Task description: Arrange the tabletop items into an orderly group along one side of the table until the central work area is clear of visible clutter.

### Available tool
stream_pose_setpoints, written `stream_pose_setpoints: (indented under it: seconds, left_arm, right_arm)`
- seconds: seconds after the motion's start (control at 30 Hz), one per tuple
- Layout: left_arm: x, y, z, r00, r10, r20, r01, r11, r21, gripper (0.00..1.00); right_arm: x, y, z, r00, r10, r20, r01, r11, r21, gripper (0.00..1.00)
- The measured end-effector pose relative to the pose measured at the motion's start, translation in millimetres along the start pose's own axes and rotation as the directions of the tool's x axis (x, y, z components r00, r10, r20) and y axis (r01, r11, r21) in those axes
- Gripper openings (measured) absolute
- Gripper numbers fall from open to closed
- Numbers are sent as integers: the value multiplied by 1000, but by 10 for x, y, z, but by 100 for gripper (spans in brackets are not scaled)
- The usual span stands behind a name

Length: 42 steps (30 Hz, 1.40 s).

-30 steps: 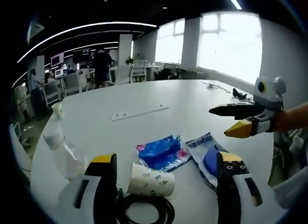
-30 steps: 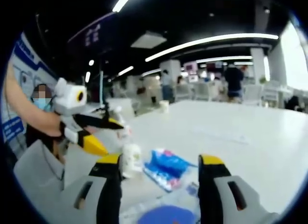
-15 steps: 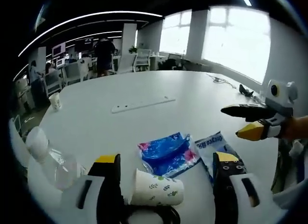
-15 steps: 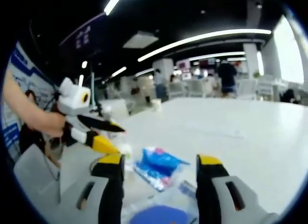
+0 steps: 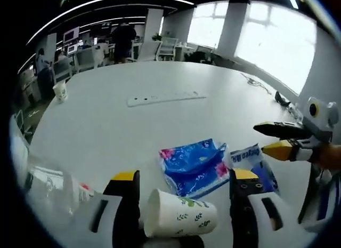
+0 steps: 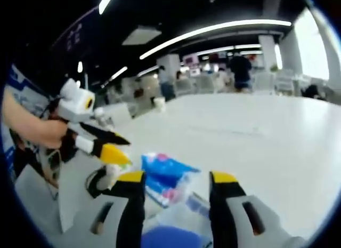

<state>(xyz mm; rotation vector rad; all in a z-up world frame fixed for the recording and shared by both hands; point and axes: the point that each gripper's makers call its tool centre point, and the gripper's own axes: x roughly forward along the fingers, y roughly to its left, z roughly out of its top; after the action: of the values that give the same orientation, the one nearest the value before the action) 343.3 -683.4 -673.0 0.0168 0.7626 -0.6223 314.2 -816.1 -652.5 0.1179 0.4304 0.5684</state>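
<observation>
A white paper cup [image 5: 178,220] with a leaf print lies on its side low between the jaws of my left gripper [image 5: 184,175], which is open and holds nothing. Just beyond it lies a blue tissue packet [image 5: 194,165], with a blue-and-white packet [image 5: 256,160] to its right. My right gripper [image 5: 268,138] hovers open above that second packet. In the right gripper view, my right gripper [image 6: 177,177] is open over the blue tissue packet [image 6: 168,176]. My left gripper [image 6: 127,151] comes in from the left, open, above the cup [image 6: 110,174].
A clear plastic bottle [image 5: 48,186] lies at the near left edge of the round white table [image 5: 122,136]. A white power strip [image 5: 165,98] lies farther out, and an upright paper cup [image 5: 59,90] stands at the far left rim. A black cable loop [image 6: 95,183] lies by the fallen cup.
The left view has moved in over the table, so the fallen cup and blue packet sit nearer its jaws. The right gripper has dropped closer to the blue-and-white packet. Both stay open.
</observation>
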Motion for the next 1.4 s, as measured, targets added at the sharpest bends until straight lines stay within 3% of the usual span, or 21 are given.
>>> stream_pose_setpoints:
  seconds: [0.07,0.17,0.27,0.37,0.6,0.77,0.87,1.0,1.17,1.4]
  left_arm:
    - [41,0,-8,1000,3,-20,-3,1000,-2,62]
    - [108,-26,-193,990,-1,-144,6,999,36,59]
    - [171,-25,-181,992,2,-126,1,1000,19,58]
    - [201,-17,-182,992,-3,-126,1,1000,-14,57]
    - [271,-15,-204,987,-10,-160,10,1000,-2,52]
    - [337,46,-241,980,-6,-198,6,1000,-1,42]
    - [378,102,-299,974,4,-225,-5,1000,-3,40]
    - [388,149,-391,967,6,-254,-11,1000,-21,35]
    - [407,143,-375,970,-3,-245,-8,999,-45,32]
    - [412,100,-297,973,-13,-232,0,998,-56,9]
  right_arm:
    - [53,-5,-1,1000,-7,-10,7,1000,10,38]
    - [143,30,-100,998,14,-67,-12,1000,27,35]
    - [206,6,-239,988,5,-154,-6,1000,-6,33]
    - [268,7,-236,987,11,-158,-12,1000,-7,30]
    - [383,-50,-324,979,0,-202,4,1000,19,24]
    - [448,-22,-414,969,13,-246,-4,999,40,18]
    - [468,-9,-514,954,11,-301,-8,1000,10,18]
    - [492,-32,-547,951,6,-311,-2,1000,13,8]
    - [521,-37,-553,951,9,-308,0,1000,30,8]
    - [537,-75,-511,954,0,-299,17,998,55,1]
